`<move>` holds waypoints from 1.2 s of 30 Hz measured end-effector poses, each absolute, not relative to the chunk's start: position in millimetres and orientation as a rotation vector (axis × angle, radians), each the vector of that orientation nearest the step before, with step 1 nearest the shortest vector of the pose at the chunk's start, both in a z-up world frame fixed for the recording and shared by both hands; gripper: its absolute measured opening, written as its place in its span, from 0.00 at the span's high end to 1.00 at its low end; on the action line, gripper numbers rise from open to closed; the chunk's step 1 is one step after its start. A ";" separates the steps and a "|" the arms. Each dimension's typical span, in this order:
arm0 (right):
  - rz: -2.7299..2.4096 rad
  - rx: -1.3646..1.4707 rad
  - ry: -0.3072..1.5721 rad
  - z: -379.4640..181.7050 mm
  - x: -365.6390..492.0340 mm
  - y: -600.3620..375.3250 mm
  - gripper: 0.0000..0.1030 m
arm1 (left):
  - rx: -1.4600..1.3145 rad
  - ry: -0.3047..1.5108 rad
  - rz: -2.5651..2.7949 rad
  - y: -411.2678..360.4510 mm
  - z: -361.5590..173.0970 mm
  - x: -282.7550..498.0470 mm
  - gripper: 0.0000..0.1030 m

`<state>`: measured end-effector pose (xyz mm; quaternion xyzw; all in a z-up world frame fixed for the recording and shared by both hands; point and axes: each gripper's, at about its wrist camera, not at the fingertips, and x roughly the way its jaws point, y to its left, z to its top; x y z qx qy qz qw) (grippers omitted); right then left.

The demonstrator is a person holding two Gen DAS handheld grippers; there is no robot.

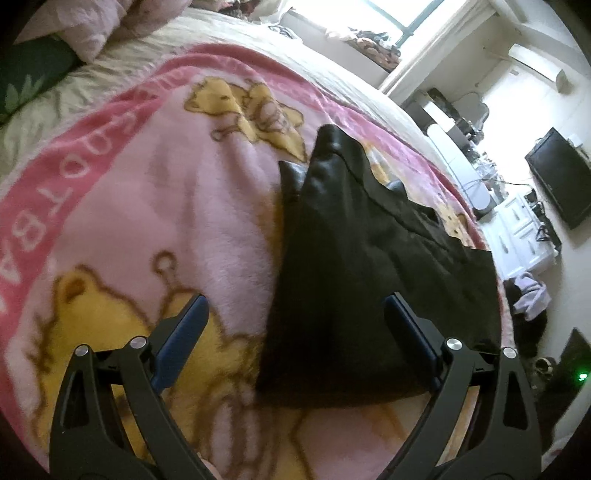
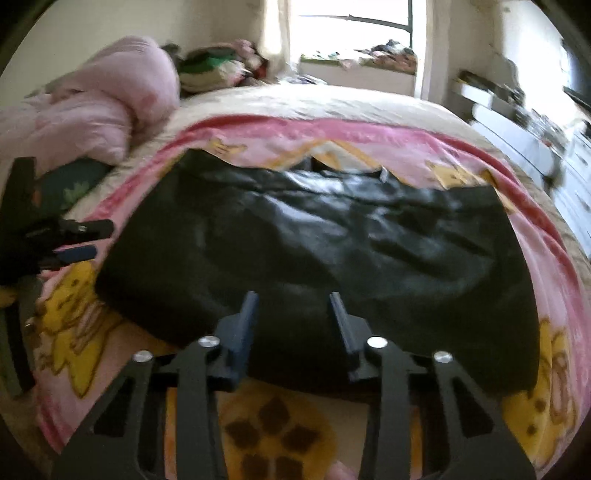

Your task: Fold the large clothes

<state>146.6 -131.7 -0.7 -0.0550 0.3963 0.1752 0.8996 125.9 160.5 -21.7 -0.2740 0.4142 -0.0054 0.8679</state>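
I'm working in a home bedroom: a bed (image 1: 229, 33) under a pink cartoon-bear blanket (image 1: 177, 206), pillows (image 2: 96, 107) upper left, a bright window (image 2: 351, 33) at top, white drawers (image 1: 524, 236) and a wall television (image 1: 561, 177) on the right.

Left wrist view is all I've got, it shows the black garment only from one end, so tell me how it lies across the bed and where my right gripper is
Observer: In the right wrist view the black garment lies spread flat and wide on the pink cartoon blanket.
Operator: And the right gripper?
Observer: The right gripper is open, its fingers over the garment's near edge, holding nothing.
Operator: Can you see my left gripper from there?
Observer: Yes, the left gripper is at the garment's left end, jaws apart, not gripping cloth.
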 end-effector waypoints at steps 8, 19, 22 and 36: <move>0.351 -0.053 0.958 -44.7 161.9 -140.3 0.71 | -0.586 0.960 -0.079 146.8 -54.6 164.9 0.15; 0.394 0.012 0.908 2.6 214.3 -140.7 0.79 | -0.548 0.901 -0.122 137.7 -33.5 162.7 0.63; 0.355 0.007 0.919 4.5 244.1 -134.2 0.79 | -0.541 0.882 -0.134 136.9 -26.2 160.3 0.64; 0.273 0.014 1.050 -45.4 328.1 -118.1 0.79 | -0.548 0.853 -0.153 139.1 -24.9 166.5 0.64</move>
